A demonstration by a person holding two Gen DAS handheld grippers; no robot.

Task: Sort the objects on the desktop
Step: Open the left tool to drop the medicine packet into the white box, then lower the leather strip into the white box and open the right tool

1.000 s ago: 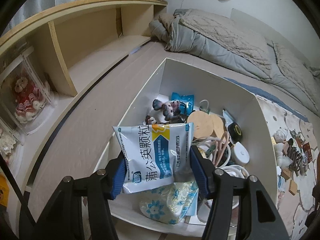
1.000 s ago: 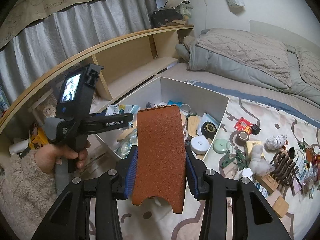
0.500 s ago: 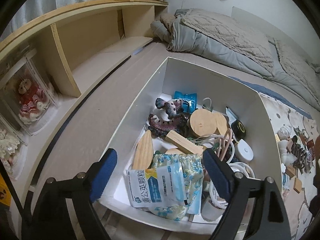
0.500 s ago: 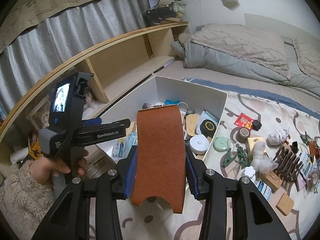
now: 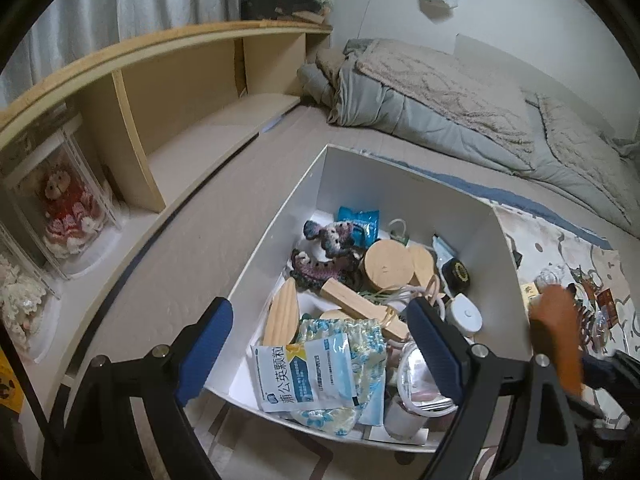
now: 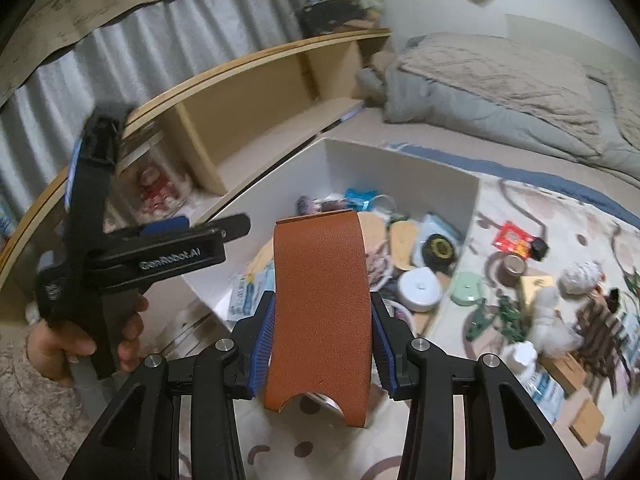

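Desktop objects, sorting lot: nearest item, a rust-brown leather piece [image 6: 320, 300], curved, with a notch in its near edge, pinched on both sides between the blue-padded fingers of the right gripper [image 6: 322, 340] and held above the near corner of the white box [image 5: 404, 196]. Left gripper [image 5: 318, 354], fingers spread wide with nothing between them, hovering over the box's near-left corner; carried by a person's hand [image 6: 80, 344] with a fuzzy sleeve. Box contents, near end: white-and-blue medicine sachet [image 5: 302, 372] lying flat on a blue-flowered pouch [image 5: 352, 340], just beside a pale wooden wedge [image 5: 284, 312]. Mid box: wooden block [image 5: 360, 306], round wooden lid [image 5: 386, 264], white round case [image 5: 466, 314], black tape roll [image 5: 456, 272]. Far end: crocheted purple toy [image 5: 328, 254], blue snack packet [image 5: 360, 222]. Outside the box, on a patterned mat [image 6: 560, 216] to its right: mint-green round item [image 6: 468, 288], brown tape roll [image 6: 514, 264], red packet [image 6: 514, 236], green toy figures [image 6: 500, 320], white fluffy toy [image 6: 552, 320]; smaller items at the mat's edge blurred, possibly wooden blocks. Beyond: wooden shelf [image 5: 200, 92] at left, folded grey quilt [image 5: 460, 116] at rear.
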